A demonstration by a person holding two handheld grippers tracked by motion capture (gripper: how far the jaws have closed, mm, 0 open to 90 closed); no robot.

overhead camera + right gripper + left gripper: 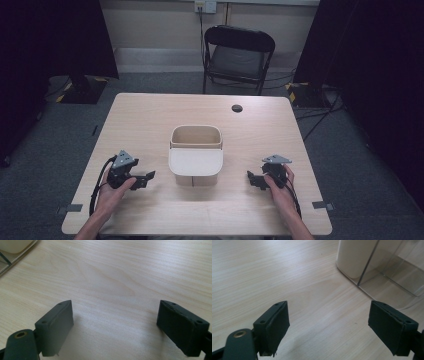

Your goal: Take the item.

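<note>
A cream open-topped container (195, 154) with a clear base stands at the middle of the wooden table (150, 115). My left gripper (145, 179) rests on the table to its left, held by a hand, jaws wide apart over bare wood. In the left gripper view the container's corner (354, 257) shows at the upper right, ahead of the open gripper (332, 327). My right gripper (255, 180) sits to the container's right, also open. In the right gripper view the gripper (117, 327) spans bare table, and the container's edge (15, 246) shows at the top left.
A black folding chair (238, 57) stands behind the table's far edge. A dark round cable hole (237, 108) lies on the table's far side. Dark curtains flank the room, with stand bases and cables on the grey floor.
</note>
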